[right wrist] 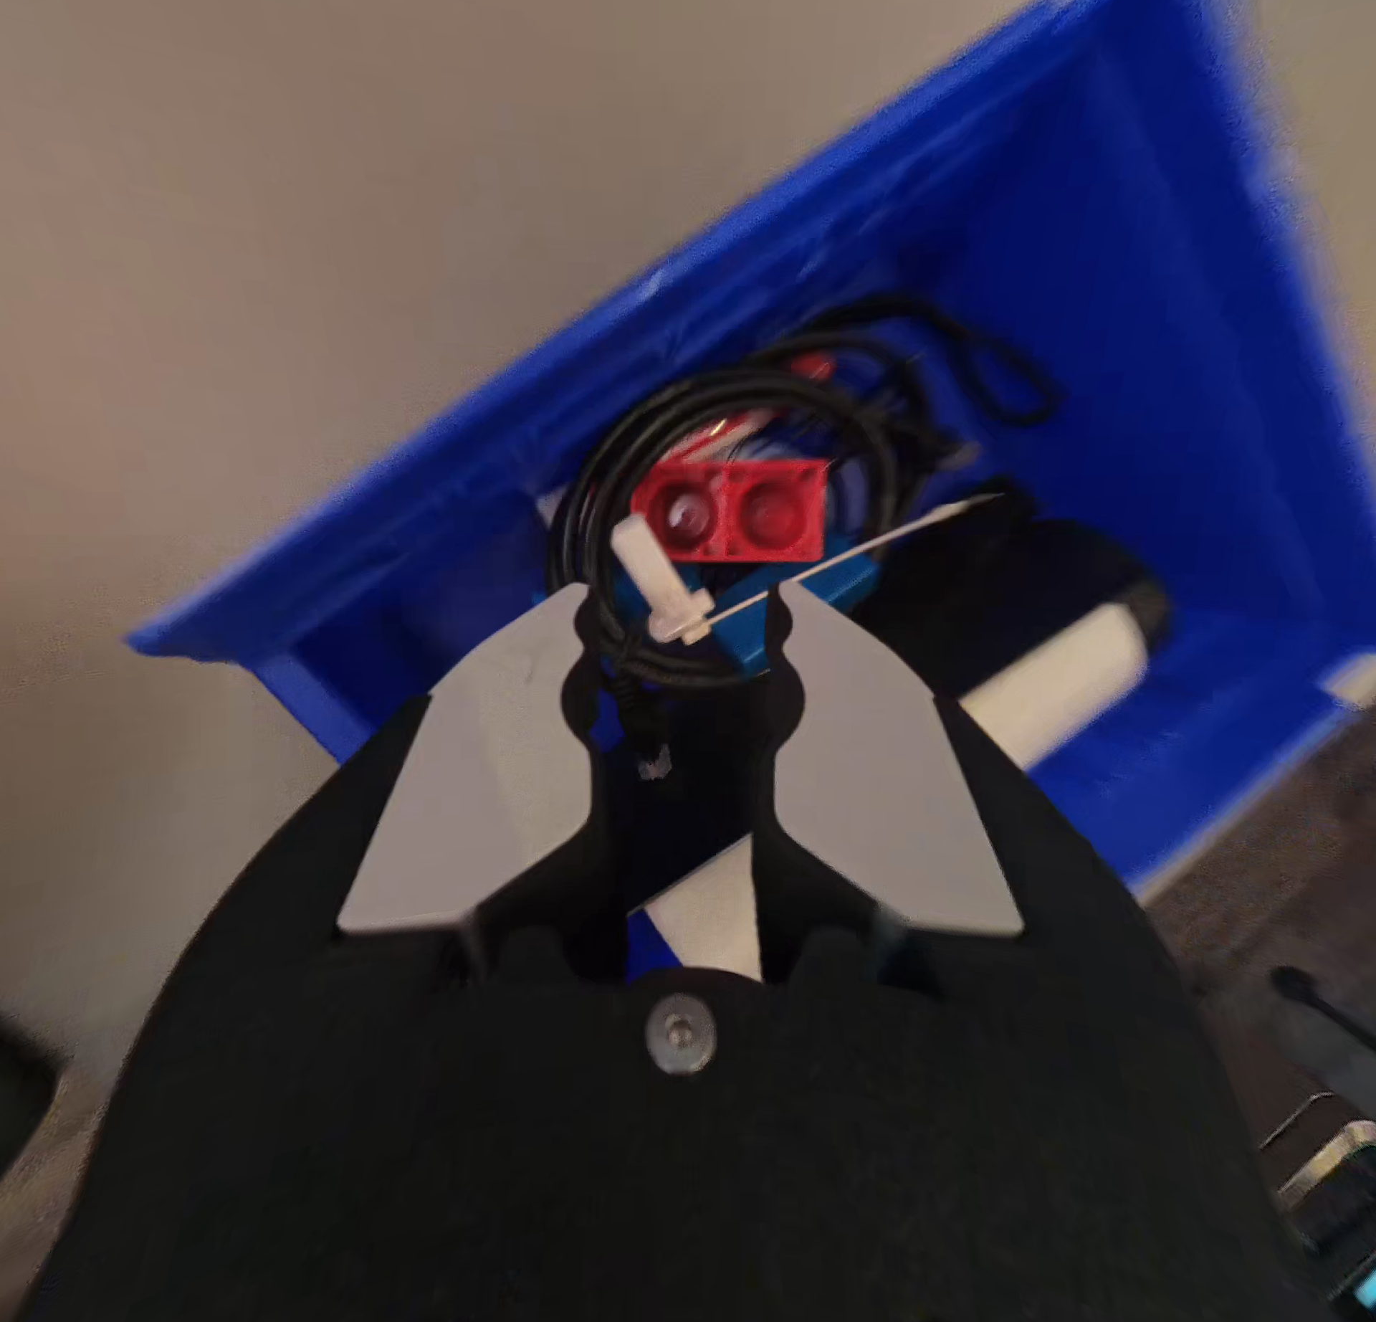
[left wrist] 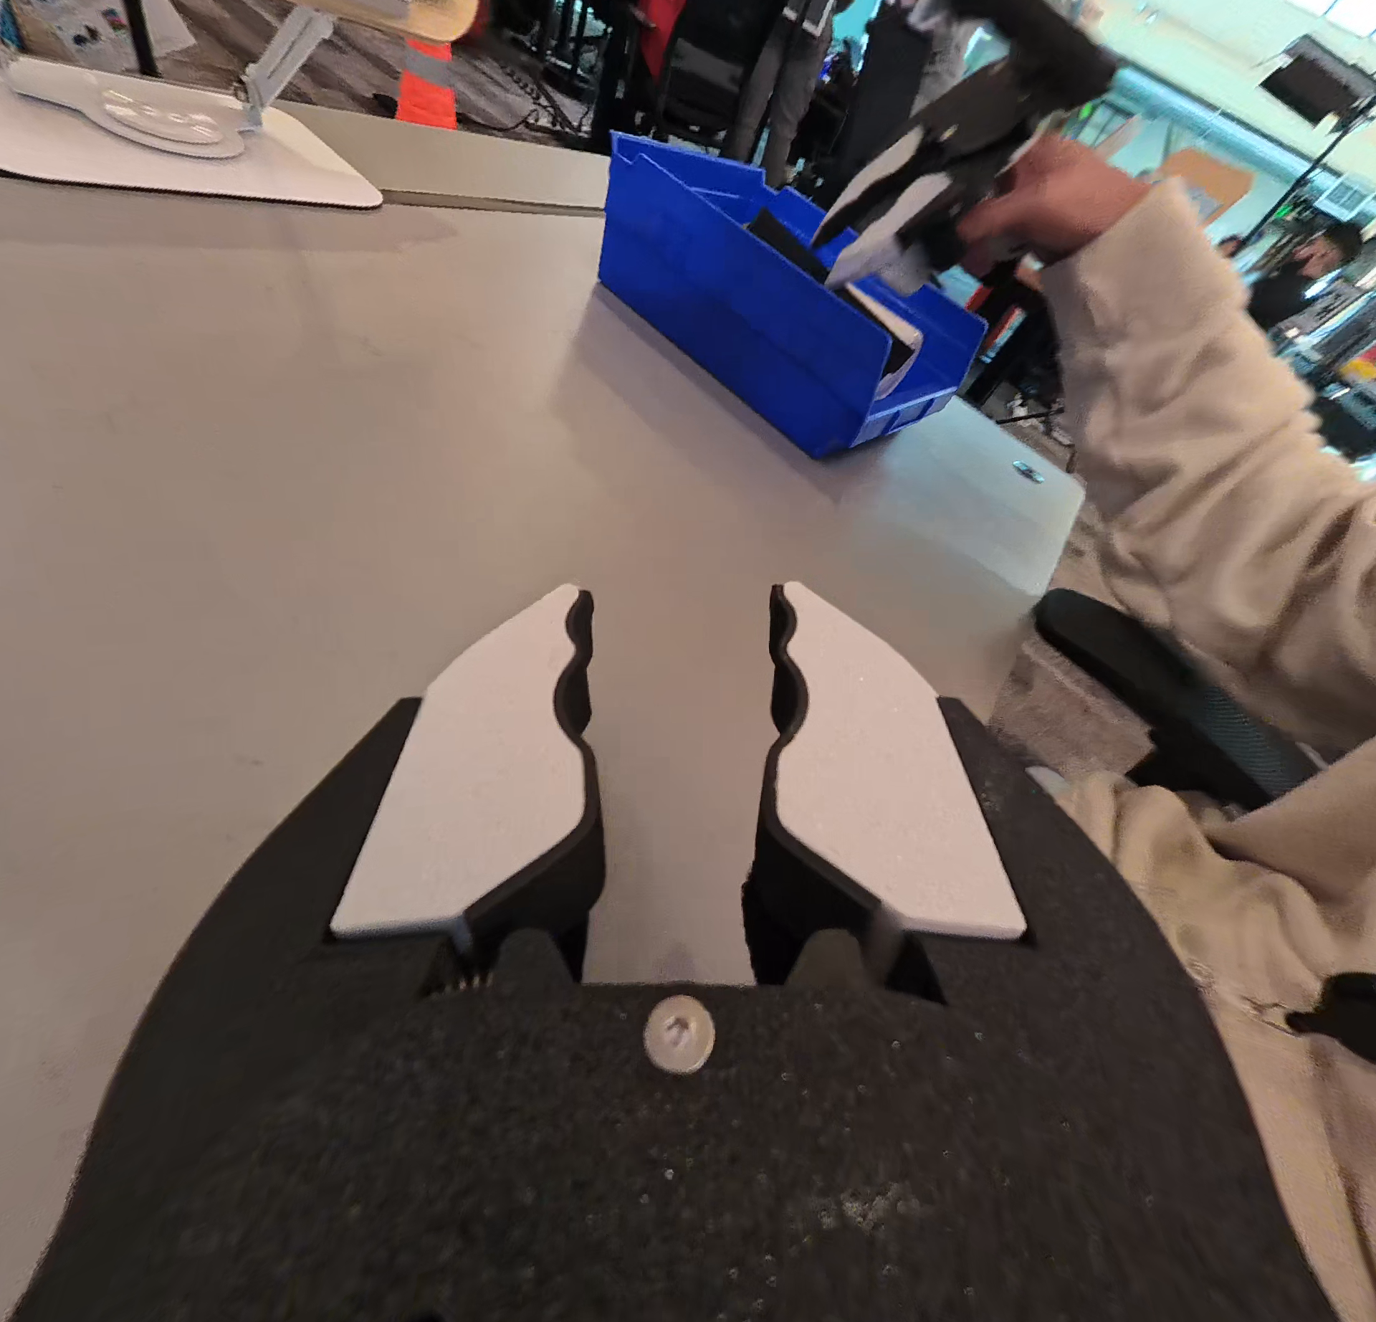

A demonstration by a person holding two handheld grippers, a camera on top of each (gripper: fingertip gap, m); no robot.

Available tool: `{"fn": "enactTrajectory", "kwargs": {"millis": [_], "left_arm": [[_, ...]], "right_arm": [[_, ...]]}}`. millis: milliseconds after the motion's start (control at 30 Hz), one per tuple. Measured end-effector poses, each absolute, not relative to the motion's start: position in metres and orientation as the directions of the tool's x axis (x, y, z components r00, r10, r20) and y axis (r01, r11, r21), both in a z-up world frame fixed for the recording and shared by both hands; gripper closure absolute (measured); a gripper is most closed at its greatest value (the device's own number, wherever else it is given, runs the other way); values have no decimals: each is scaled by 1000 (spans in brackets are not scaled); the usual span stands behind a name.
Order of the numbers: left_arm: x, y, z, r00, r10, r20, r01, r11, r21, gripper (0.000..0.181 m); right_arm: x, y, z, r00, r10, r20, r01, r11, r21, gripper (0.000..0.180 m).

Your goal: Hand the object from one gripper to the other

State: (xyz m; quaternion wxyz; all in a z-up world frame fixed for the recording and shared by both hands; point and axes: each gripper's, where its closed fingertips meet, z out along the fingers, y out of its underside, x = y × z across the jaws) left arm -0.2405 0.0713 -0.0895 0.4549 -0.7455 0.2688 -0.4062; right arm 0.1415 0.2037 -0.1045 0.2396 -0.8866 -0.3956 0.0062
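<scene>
1. Left gripper [left wrist: 681, 601]: low over the grey table [left wrist: 298, 467], jaws spread, nothing between them. Waiting.
2. Right gripper [right wrist: 681, 601]: above the blue bin [left wrist: 744, 318], at 1 o'clock in the left wrist view, tilted down into it. Jaws spread, holding nothing.
3. Bin contents, right wrist view: coiled black cable [right wrist: 715, 407], red brick [right wrist: 733, 511] at 12 o'clock of the fingertips, small white part [right wrist: 655, 579], blue piece [right wrist: 752, 623], white roll [right wrist: 1065, 668] at 3 o'clock. Blurred.
4. Object: which one cannot be told; all lie in the bin.
5. Progress, judged: early. Pickup not made; handover wholly left.
</scene>
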Motion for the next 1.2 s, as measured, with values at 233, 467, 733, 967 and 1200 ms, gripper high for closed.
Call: {"fn": "enactTrajectory", "kwargs": {"millis": [233,467,733,967,1200], "left_arm": [[-238,73,-91,543,-780,310,-59,-404,-913,133],[-244,80,-91,568,-761,313,-46,-410,-911,129],[-268,101,-56,649,-669,362,125,-376,-918,118],[-391,161,-9,936,-325,138,-6,-407,-913,122],[-474,224,-100,997,-2,75,38,-851,-524,118]], "right_arm": [[-3,151,-28,761,638,-118,45,-233,-971,131],[-86,99,-65,598,788,-146,-88,-116,-989,135],[-85,104,-76,632,772,-61,8,-86,-996,138],[-92,91,-79,624,780,49,110,-26,-994,138],[-93,87,-78,606,795,10,91,-57,-994,137]]}}
